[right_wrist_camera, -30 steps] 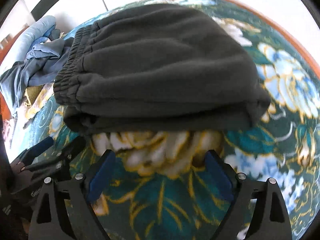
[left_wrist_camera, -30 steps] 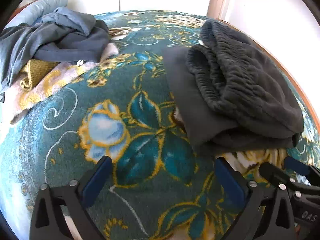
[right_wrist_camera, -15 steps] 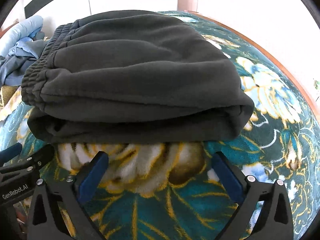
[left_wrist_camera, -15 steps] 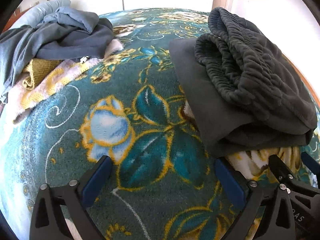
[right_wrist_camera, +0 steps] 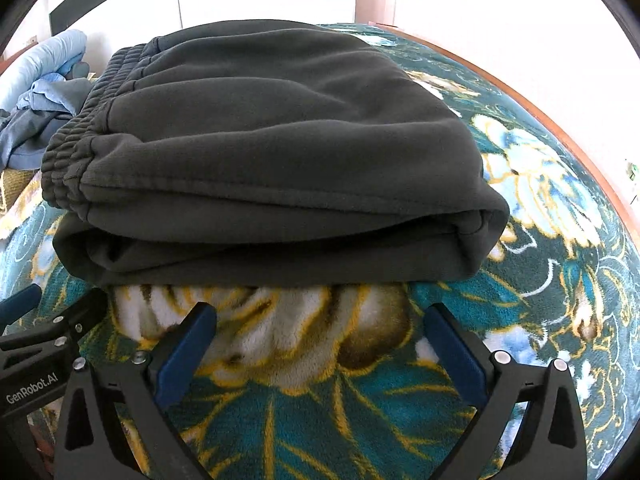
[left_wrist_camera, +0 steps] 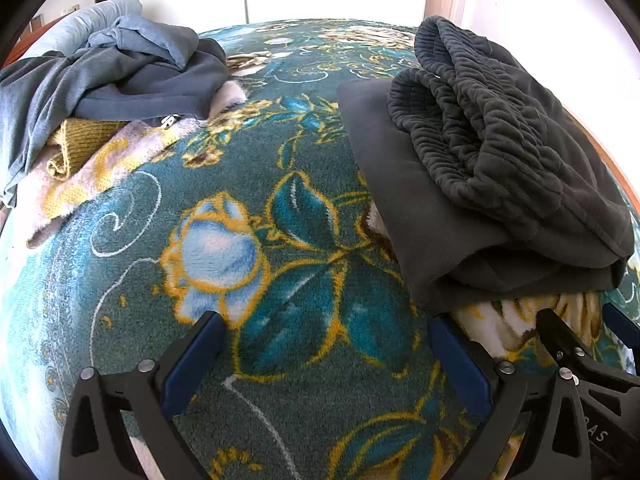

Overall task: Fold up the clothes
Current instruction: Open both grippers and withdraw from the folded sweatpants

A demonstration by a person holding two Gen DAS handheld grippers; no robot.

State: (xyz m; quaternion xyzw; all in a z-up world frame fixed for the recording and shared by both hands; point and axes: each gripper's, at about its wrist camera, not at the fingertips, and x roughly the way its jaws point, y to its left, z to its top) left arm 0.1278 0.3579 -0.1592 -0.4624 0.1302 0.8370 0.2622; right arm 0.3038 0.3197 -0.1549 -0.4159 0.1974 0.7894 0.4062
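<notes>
The right gripper (right_wrist_camera: 320,344) was tilted up and stands spread wide, empty; the folded dark trousers (right_wrist_camera: 272,152) lie crosswise just ahead (nearer than to the open left gripper (left_wrist_camera: 324,352)).

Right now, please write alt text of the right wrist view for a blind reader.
A folded dark grey fleece garment lies on a teal floral plush blanket. The open right claw hovers before it, holding nothing.
</notes>
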